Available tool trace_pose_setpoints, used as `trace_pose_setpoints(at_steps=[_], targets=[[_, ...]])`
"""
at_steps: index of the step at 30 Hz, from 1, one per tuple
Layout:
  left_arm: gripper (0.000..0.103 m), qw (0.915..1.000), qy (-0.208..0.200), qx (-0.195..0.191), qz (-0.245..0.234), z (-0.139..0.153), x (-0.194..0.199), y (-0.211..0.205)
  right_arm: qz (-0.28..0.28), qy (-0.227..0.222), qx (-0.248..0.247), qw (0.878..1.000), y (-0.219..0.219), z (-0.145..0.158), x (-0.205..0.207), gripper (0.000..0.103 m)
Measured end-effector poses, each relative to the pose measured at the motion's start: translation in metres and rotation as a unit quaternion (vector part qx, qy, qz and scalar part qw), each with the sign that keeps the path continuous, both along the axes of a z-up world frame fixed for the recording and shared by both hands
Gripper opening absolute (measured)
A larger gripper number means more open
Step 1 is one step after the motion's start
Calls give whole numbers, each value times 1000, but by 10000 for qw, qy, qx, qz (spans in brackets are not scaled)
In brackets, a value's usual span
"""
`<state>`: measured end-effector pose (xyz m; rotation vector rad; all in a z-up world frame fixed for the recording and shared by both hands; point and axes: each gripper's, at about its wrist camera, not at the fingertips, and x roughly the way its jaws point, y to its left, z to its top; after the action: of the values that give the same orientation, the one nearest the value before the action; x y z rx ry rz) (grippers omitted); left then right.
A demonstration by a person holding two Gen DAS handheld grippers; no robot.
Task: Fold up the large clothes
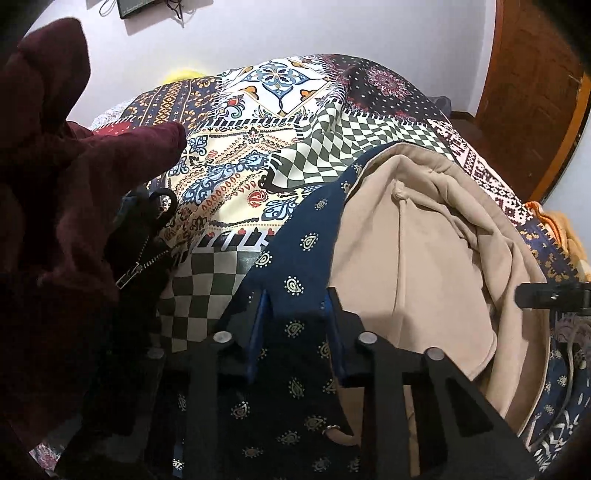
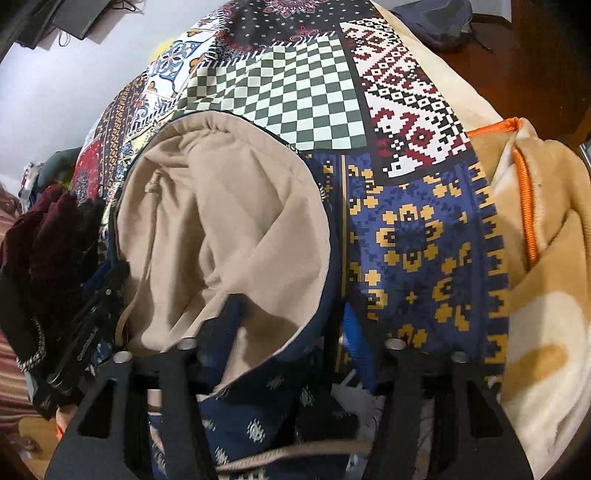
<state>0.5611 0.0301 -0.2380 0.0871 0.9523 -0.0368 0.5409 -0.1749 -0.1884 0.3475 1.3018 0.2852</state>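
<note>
Now | left gripper (image 1: 295, 306): clamped on navy hoodie (image 1: 295, 258) edge, 6 o'clock | right gripper (image 2: 284, 332): pinching same hoodie, beige hood lining (image 2: 221, 206) at 12 | on patchwork bedspread (image 2: 295, 81)

Open room lies ahead over the patchwork bedspread (image 1: 258, 155), whose checkered middle (image 2: 295, 85) is bare up to the wall (image 1: 240, 33). On the left a maroon garment (image 1: 55, 184) and a black zippered piece (image 1: 144, 258) crowd the way, close beside the navy hoodie (image 1: 295, 258) with its beige-lined hood (image 2: 229, 221). On the right a tan blanket with orange trim (image 2: 546, 258) blocks the bed's edge, and a wooden door (image 1: 532, 92) stands behind.
</note>
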Motion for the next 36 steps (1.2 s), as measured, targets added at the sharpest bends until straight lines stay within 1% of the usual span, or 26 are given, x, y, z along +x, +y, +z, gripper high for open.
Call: trace_pose_setpoints(at_steps=[1,3,6,9,11,13,16,18,20,22,25,28,30,32,33,36], targets=[[20,10000,-6,11,-25,-1,0,-1,34,11,51,10000,1,-1,0,24],[10,10000,19,-3,-80,0,-4,-2,91,-102,-36,9999,3,4,-2,12],[6,9998,54,40,-186,2,-9,-5,231,-502,-276,9981,7,27,-10,7],[4,9996,78,-178,-185,9,-16,-1,406,-902,-438,9941,12,55,-21,6],[4,9990,-15,-392,-204,25,-28,2,576,-1208,-553,9895,17,79,-33,6],[4,9985,-193,-448,-248,42,-41,2,725,-1471,-565,9848,24,100,-46,6],[4,9969,-426,-586,-306,70,-69,7,960,-1803,-494,9777,38,129,-71,6],[4,9955,-607,-641,-341,90,-95,13,1169,-2063,-437,9705,48,149,-95,6],[4,9942,-765,-676,-330,105,-123,21,1313,-2223,-354,9654,59,161,-111,6],[4,9931,-834,-772,-277,114,-148,33,1465,-2366,-303,9600,66,170,-131,6],[4,9922,-843,-902,-151,119,-185,50,1622,-2492,-342,9542,72,170,-162,6],[4,9932,-788,-852,-25,112,-217,66,1608,-2447,-469,9550,69,157,-182,6],[4,9946,-671,-792,73,100,-231,73,1506,-2370,-581,9580,64,146,-190,6],[4,9947,-445,-915,152,82,-244,82,1353,-2200,-677,9637,54,131,-194,6],[4,9946,-335,-962,200,74,-247,85,1238,-2115,-808,9661,48,121,-196,6],[4,9947,-6,-964,357,46,-256,90,1035,-1888,-1051,9709,36,102,-199,6]])
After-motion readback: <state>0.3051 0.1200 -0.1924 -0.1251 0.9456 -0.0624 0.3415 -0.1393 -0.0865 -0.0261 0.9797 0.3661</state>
